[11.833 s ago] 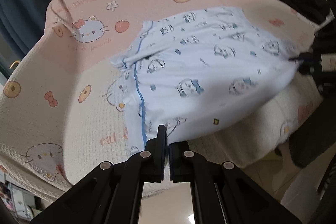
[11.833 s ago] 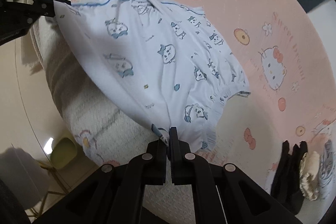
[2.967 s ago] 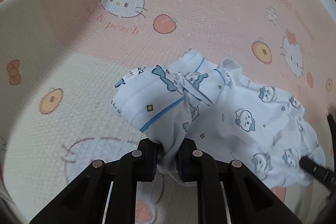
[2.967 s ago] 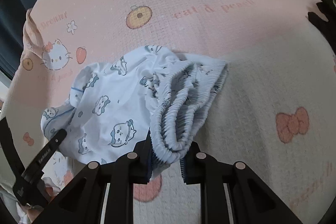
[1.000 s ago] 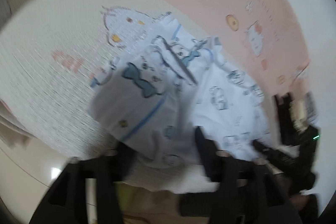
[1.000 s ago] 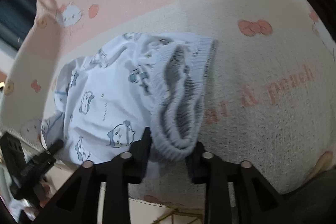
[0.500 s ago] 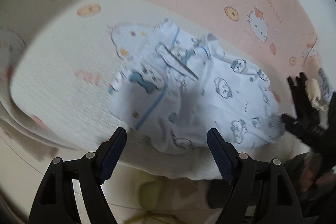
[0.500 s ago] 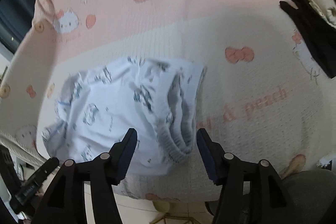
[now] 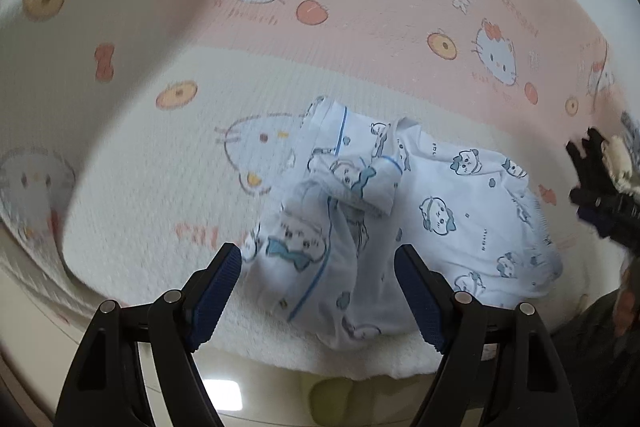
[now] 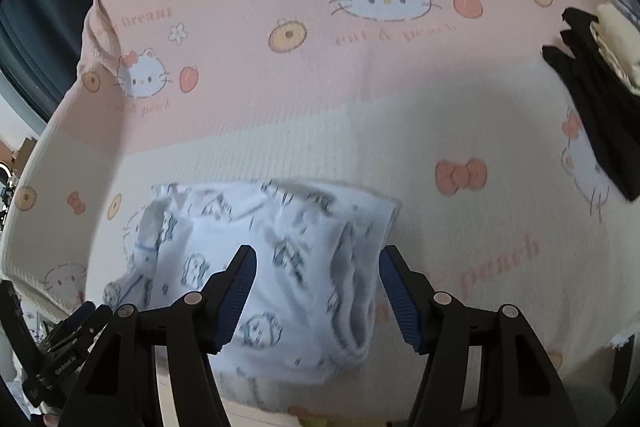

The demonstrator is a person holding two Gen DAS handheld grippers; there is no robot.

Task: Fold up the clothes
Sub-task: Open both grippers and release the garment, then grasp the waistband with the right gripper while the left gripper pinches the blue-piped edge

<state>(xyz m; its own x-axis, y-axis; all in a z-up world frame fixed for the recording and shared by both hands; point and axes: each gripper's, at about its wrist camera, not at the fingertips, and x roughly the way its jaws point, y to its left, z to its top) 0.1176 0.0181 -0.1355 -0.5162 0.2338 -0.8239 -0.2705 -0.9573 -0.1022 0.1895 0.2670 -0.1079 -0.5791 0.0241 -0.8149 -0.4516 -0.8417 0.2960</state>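
The white cotton garment printed with small blue cartoon faces [image 9: 420,211] lies bunched on the cream-and-pink cat-print bedspread [image 9: 360,27], near the bed's front edge. The left gripper [image 9: 318,283] hangs above it, fingers [image 9: 216,283] spread wide, holding nothing; the blue-piped end of the garment shows below and between them. The right gripper [image 10: 316,291] has its jaws opening, the fingers [image 10: 394,291] apart and clear of the cloth, with the garment's gathered elastic band [image 10: 356,291] lying beneath, between them. A pile of black and cream clothes [image 10: 600,67] sits well off to the right of the right fingers.
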